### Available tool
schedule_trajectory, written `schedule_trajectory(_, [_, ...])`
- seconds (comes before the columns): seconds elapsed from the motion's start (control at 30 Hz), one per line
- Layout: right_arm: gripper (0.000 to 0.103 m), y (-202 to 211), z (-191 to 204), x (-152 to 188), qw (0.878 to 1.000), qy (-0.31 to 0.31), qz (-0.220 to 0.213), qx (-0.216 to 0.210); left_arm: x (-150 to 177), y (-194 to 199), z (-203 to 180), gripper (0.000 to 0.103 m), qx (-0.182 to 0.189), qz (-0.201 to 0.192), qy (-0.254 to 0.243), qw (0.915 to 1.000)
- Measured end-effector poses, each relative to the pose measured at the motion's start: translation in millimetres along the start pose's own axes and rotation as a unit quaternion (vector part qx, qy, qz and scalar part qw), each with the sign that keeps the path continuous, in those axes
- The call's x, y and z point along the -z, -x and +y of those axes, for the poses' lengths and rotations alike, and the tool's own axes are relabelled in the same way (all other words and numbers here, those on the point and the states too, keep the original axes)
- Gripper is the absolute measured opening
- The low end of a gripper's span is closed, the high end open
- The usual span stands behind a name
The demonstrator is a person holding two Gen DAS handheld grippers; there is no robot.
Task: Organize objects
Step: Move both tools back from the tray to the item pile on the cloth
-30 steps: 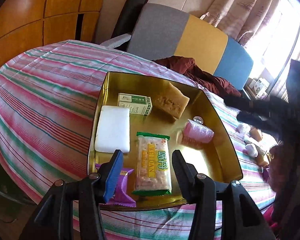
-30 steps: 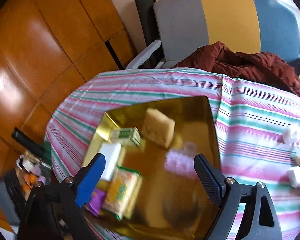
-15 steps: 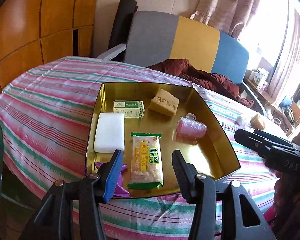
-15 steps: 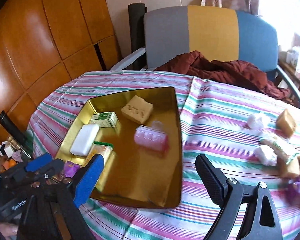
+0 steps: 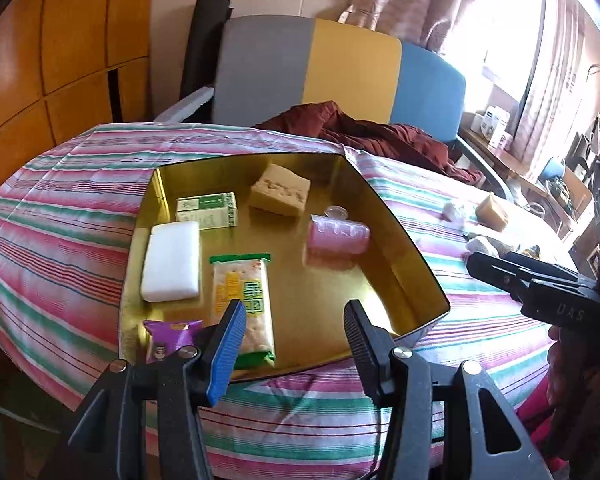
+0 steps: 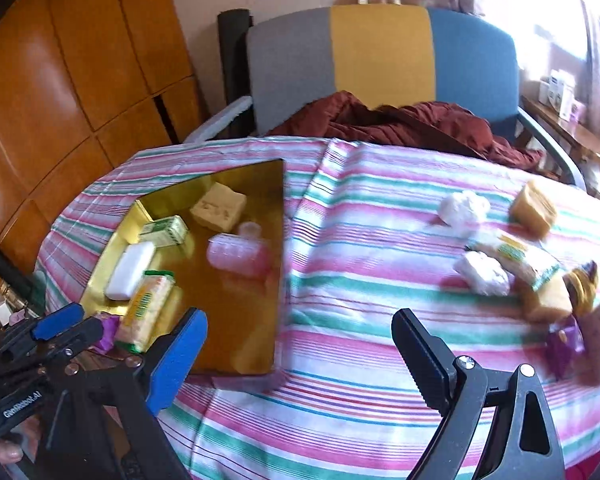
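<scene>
- My right gripper point(image 6: 300, 354) hangs wide and empty over bare tablecloth point(image 6: 352, 280); left gripper point(image 5: 294, 330) likewise, at the gold tray point(image 5: 428, 280) front.
- Loose snacks: the white lump point(image 6: 482, 274) lies nearest. I'd straddle it squarely.
- Farther, the tan block point(image 6: 534, 208) waits.

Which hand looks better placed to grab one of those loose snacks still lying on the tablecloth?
Probably the right tool: it is open, empty and faces the loose pile, with the white wad nearest. The left tool, also open, hovers at the gold tray.
</scene>
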State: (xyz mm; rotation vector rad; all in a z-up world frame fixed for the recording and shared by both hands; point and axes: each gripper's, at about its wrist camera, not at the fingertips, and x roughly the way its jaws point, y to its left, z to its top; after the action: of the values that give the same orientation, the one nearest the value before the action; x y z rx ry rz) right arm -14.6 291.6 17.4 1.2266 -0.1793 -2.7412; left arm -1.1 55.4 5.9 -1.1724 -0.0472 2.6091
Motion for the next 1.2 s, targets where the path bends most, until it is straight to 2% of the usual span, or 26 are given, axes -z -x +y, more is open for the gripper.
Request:
schedule_trajectory(0.37, [0.094,2.3,-63.2,5.2,0.998,-0.049,0.021,0.035,-6.9,-4.1,-24.5,0.051,0.023,0.006,-0.03,0.9992])
schedule_trajectory(0.73, [0.094,31.7,-144.1,-7.0,0.991,-0.107,0.008,0.082,-23.9,-17.3,-81.4,0.051,0.076,0.014,-0.093,0.9926])
schedule_trajectory(1.0, [0.094,52.6,-212.4,-20.5,0.98,-0.137,-0.021,0.145,-36.8,-37.6,-130.3,0.051,0.11,0.036,-0.132,0.9845])
schedule_trajectory(1.13, [0.094,55.0,-241.5,-23.4,0.973,-0.164,-0.044,0.154,-43.8,-49.4,-154.0,0.051,0.126,0.048,-0.144,0.9804])
schedule_trajectory(1.2, [0.094,53.7,-255.5,-18.3,0.969,-0.193,-0.053,0.142,-46.8,-59.8,-168.6,0.051,0.132,0.059,-0.151,0.9779])
